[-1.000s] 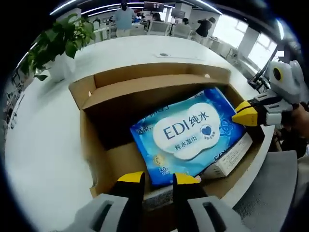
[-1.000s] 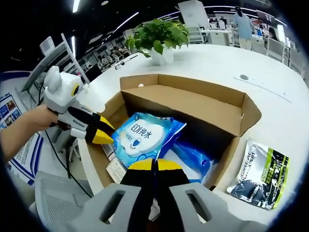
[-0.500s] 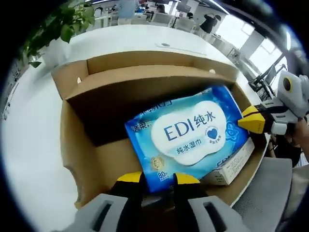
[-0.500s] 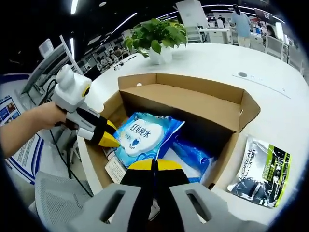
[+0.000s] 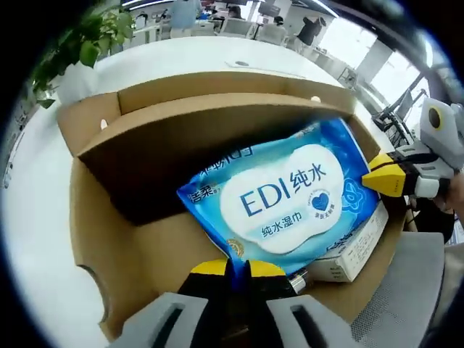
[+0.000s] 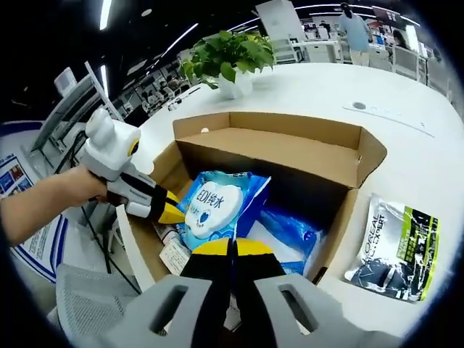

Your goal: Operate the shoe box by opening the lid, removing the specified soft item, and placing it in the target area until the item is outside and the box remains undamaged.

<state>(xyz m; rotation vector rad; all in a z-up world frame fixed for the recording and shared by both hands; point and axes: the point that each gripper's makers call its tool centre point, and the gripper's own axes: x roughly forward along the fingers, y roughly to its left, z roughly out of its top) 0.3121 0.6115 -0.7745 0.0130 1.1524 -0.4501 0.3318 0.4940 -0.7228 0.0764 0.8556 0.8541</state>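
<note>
1. Now the left gripper (image 5: 236,270) is being closed: its yellow-tipped fingers (image 5: 210,269), set apart half a second ago, are being brought nearly together on the near edge of the blue wet-wipes pack (image 5: 283,197).
2. Whether the film is being pinched cannot be told for certain, though the tips are being seen from the right gripper view (image 6: 170,213) touching the pack's left edge (image 6: 214,212).
3. Meanwhile the pack is being kept inside the open cardboard box (image 5: 109,217), propped on a white carton (image 5: 355,250), with the lid flaps folded back.
4. At the same time the right gripper (image 6: 233,248) is being held over the box's near wall, its fingers pressed together on nothing.
5. Judged from this, the grasp is being secured, and lifting out to the white tabletop (image 6: 406,138) is being left as the next step.
6. A silver pouch (image 6: 395,248) is lying beside the box.
</note>
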